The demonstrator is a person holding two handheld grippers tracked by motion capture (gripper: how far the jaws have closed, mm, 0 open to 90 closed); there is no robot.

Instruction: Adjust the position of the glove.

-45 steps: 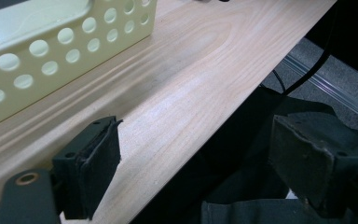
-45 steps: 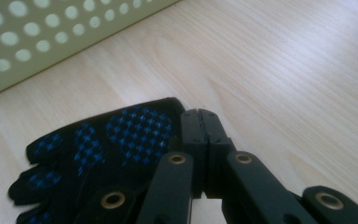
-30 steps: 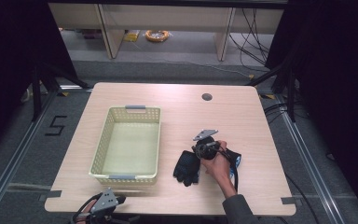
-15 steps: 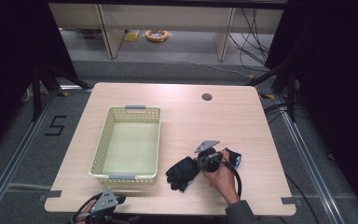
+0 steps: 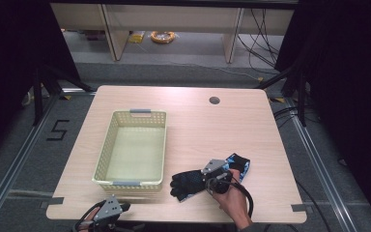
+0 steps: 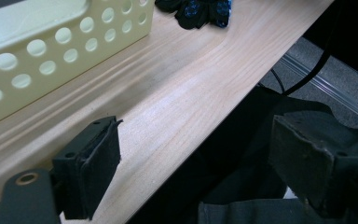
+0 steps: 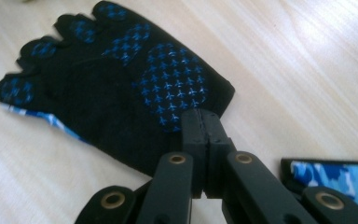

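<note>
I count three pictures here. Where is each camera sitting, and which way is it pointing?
High view: above the person's side, looking forward and down on the table, basket and glove; both hands and claws enter at the bottom.
Left gripper view: rides the left claw at the near table edge, facing the basket's wall; its open jaws show.
Right gripper view: rides the right claw, looking down at the glove; its jaws are pinched on the edge.
All three views share the glove; the high and left gripper views share the basket.
</note>
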